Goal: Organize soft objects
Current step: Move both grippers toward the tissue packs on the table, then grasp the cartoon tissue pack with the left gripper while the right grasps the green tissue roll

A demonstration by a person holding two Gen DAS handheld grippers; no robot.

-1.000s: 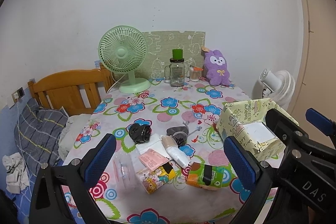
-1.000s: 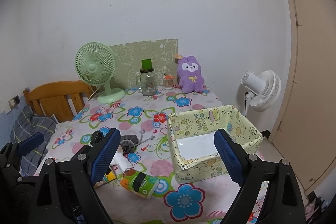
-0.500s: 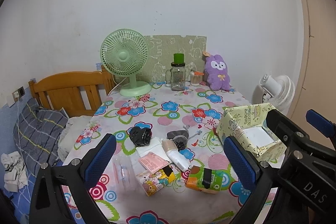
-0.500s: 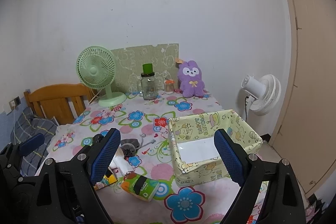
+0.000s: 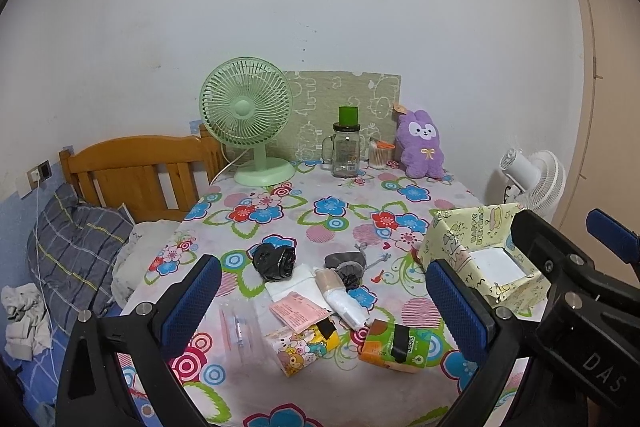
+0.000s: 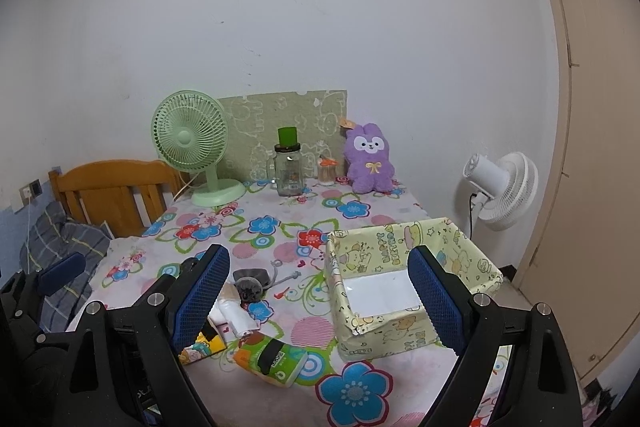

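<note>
Blue-padded, both my claws hang wide apart and hold nothing: my left claw (image 5: 320, 311) over the near clutter, my right claw (image 6: 316, 299) aimed between the clutter and the box (image 6: 404, 287). The soft things lie in a heap on the table (image 5: 280, 211): a black bundle (image 5: 275, 261), a grey pouch (image 5: 346, 263), a white roll (image 5: 342, 301), a green tissue pack (image 5: 394, 345) and a yellow cartoon pack (image 5: 302, 345), all well apart from my pads. The box stands just right of them, its white floor bare. My worry is the crowding: the packs and roll touch, so closing on one could drag its neighbour, and a thin clear sleeve (image 5: 240, 327) beside them could slide off the near edge. Both claws are held level, high above the cloth, side by side, pointing at the far wall.
</note>
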